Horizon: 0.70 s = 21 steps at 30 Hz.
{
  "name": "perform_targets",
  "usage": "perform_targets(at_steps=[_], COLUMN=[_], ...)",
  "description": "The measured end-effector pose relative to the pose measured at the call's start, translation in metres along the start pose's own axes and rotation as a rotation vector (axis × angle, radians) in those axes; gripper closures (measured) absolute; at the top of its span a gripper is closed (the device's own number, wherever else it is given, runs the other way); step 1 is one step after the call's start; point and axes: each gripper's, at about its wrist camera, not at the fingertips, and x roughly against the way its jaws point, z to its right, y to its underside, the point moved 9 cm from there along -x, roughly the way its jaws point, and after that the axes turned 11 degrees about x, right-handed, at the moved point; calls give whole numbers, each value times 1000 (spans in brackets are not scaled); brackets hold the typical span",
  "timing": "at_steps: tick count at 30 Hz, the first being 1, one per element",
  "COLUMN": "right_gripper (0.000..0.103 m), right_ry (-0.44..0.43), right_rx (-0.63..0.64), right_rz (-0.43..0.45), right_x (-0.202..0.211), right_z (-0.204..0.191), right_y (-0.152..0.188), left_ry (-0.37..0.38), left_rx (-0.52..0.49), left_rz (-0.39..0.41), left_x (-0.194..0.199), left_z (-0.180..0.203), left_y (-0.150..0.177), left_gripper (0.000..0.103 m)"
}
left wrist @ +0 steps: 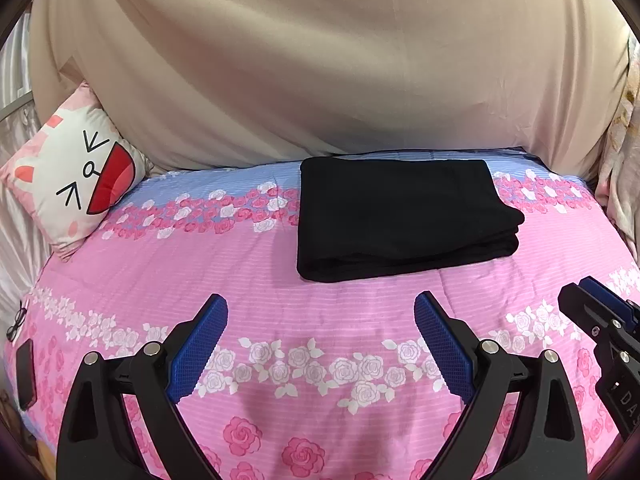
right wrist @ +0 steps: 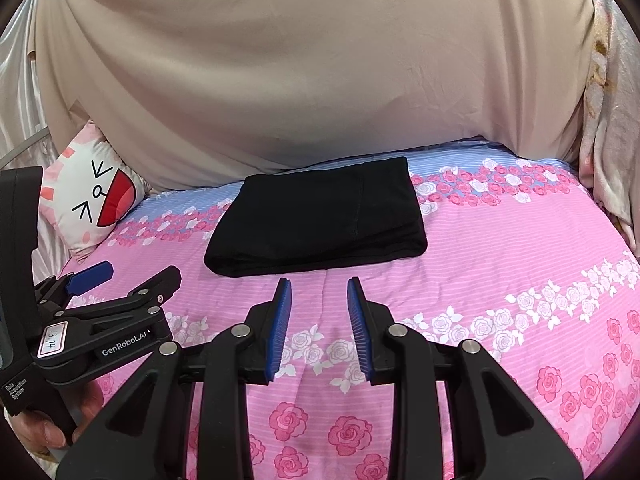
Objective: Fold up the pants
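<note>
While folded on the bedspread (left wrist: 280, 264), pants (left wrist: 404, 216) untouched. Left gripper (left wrist: 320, 308) wide open, empty. Right gripper (right wrist: 319, 288) part open, empty.

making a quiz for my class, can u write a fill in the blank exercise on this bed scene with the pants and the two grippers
1. The pants lie folded on the bedspread and their colour is ____.
2. The cartoon-face pillow sits to the ____ of the pants in both views.
3. Both the left gripper and the right gripper hold ____ between their pads.
4. The jaws standing wider apart belong to the ____ gripper.

Missing words: black; left; nothing; left
</note>
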Motion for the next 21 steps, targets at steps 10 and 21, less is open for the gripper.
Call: perform_targets(at_steps=[10, 21], right_gripper=[74, 74], right_ry=[-2, 1], right_rx=[1, 1], right_rz=[-2, -4], right_x=[0, -1], right_z=[1, 3], right_y=[0, 2], left_ry=[-2, -5], left_rx=[-4, -21], left_rz=[6, 41], left_x=[0, 5], left_z=[2, 5], left_y=[-3, -5], left_gripper=[10, 12])
